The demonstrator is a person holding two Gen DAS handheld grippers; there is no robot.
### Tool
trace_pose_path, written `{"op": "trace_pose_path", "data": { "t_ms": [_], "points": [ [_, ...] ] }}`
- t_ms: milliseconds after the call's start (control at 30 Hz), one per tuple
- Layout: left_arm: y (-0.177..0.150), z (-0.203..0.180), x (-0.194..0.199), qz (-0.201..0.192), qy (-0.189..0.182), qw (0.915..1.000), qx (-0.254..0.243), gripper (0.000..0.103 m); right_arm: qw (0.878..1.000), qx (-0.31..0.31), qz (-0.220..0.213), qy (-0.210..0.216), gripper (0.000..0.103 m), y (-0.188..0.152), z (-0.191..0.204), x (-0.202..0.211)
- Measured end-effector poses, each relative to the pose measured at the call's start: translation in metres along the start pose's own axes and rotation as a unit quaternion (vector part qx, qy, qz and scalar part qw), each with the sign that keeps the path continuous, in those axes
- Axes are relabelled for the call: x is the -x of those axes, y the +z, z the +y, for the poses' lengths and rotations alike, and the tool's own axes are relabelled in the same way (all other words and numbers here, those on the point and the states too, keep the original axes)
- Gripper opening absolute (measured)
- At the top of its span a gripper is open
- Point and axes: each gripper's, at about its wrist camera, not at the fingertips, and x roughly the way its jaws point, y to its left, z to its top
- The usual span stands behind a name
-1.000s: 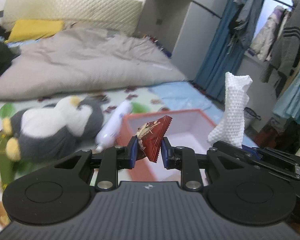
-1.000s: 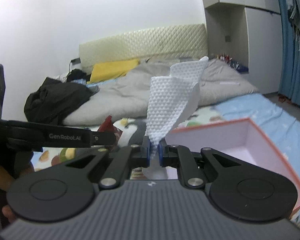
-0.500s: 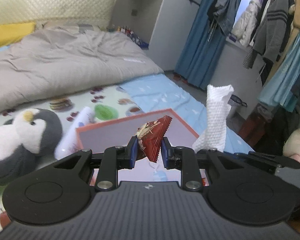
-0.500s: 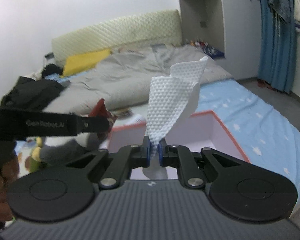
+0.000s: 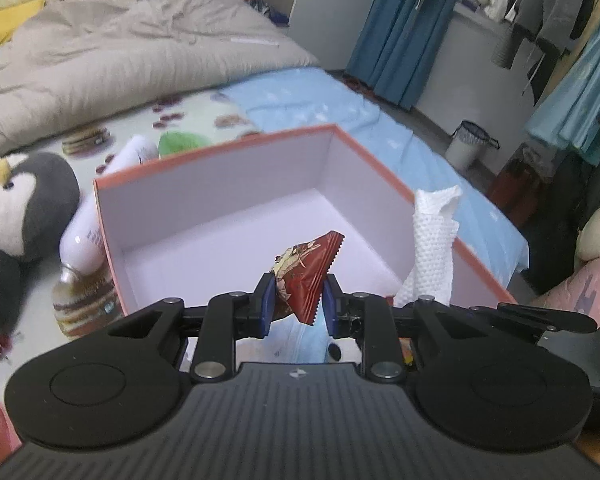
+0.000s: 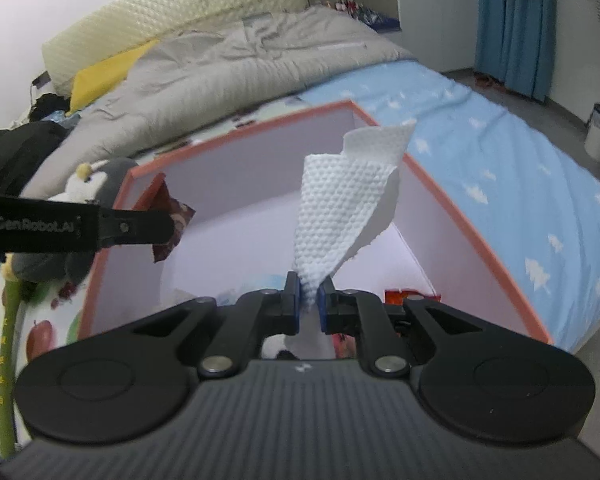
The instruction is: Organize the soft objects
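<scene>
A bedroom, with a rumpled grey duvet [image 5: 132, 52] across the bed [image 6: 500, 152]. On the bed stands an open orange-rimmed box [image 5: 236, 216], directly ahead of and below both tools. The left hand-held gripper [image 5: 296, 300] is clamped on a red snack packet [image 5: 306, 276] over the box's near edge. The right hand-held gripper [image 6: 309, 300] pinches a white paper towel [image 6: 348, 208], which stands upright above the interior. Judging by this, both need only lower and release. A plush penguin [image 5: 20, 204] and a white bottle [image 5: 100, 216] lie just outside the left wall.
</scene>
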Motion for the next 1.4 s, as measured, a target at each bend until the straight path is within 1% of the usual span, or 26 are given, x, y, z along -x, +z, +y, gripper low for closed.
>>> {"op": "trace_pose_path", "data": {
  "t_ms": [133, 167, 233, 300, 333, 467, 533, 600, 733, 867, 967, 1167, 1267, 1400],
  "points": [
    [-0.002, 0.005, -0.005, 0.006, 0.002, 1.0, 0.005, 0.029, 1.0, -0.001, 0.011, 0.001, 0.014, -0.006, 0.0, -0.004],
    [-0.001, 0.005, -0.004, 0.006, 0.003, 1.0, 0.005, 0.03, 1.0, -0.002, 0.013, 0.001, 0.018, -0.005, -0.001, -0.004],
    [0.0, 0.006, -0.003, 0.006, 0.005, 0.9999, 0.007, 0.032, 1.0, -0.004, 0.017, 0.003, 0.029, -0.005, -0.003, -0.003],
    [0.002, 0.006, 0.003, 0.0, 0.013, 0.9999, 0.011, 0.043, 1.0, -0.01, 0.016, 0.01, 0.057, -0.004, -0.004, -0.001],
    [0.003, 0.007, 0.006, -0.006, 0.016, 0.9998, 0.01, 0.051, 1.0, -0.013, 0.012, 0.008, 0.06, -0.004, -0.005, 0.002],
    [0.004, 0.006, 0.026, -0.019, 0.016, 0.9997, 0.006, 0.053, 1.0, -0.007, -0.006, 0.003, 0.061, -0.001, -0.005, 0.017],
    [0.005, 0.005, 0.04, -0.028, 0.011, 0.9995, 0.007, 0.053, 1.0, -0.002, -0.022, 0.002, 0.061, 0.002, -0.003, 0.031],
    [0.005, 0.002, 0.057, -0.037, 0.006, 0.9993, 0.007, 0.053, 0.999, 0.008, -0.041, 0.001, 0.061, 0.005, 0.001, 0.047],
    [0.005, -0.01, 0.096, -0.064, -0.005, 0.9979, -0.011, 0.053, 0.997, 0.016, -0.08, 0.006, 0.061, 0.011, 0.008, 0.082],
    [0.003, -0.023, 0.134, -0.089, -0.01, 0.9956, -0.029, 0.053, 0.993, 0.019, -0.111, 0.018, 0.061, 0.013, 0.016, 0.116],
    [-0.001, -0.03, 0.16, -0.109, -0.011, 0.9934, -0.032, 0.053, 0.991, 0.024, -0.128, 0.025, 0.061, 0.013, 0.023, 0.137],
    [-0.015, -0.036, 0.196, -0.133, -0.004, 0.9906, -0.03, 0.053, 0.988, 0.025, -0.153, 0.029, 0.061, 0.003, 0.028, 0.172],
    [-0.026, -0.039, 0.209, -0.14, -0.001, 0.9896, -0.032, 0.053, 0.986, 0.023, -0.164, 0.03, 0.061, -0.003, 0.029, 0.188],
    [-0.041, -0.041, 0.221, -0.142, -0.009, 0.9894, -0.029, 0.053, 0.984, 0.03, -0.175, 0.024, 0.061, -0.011, 0.034, 0.2]
  ]
}}
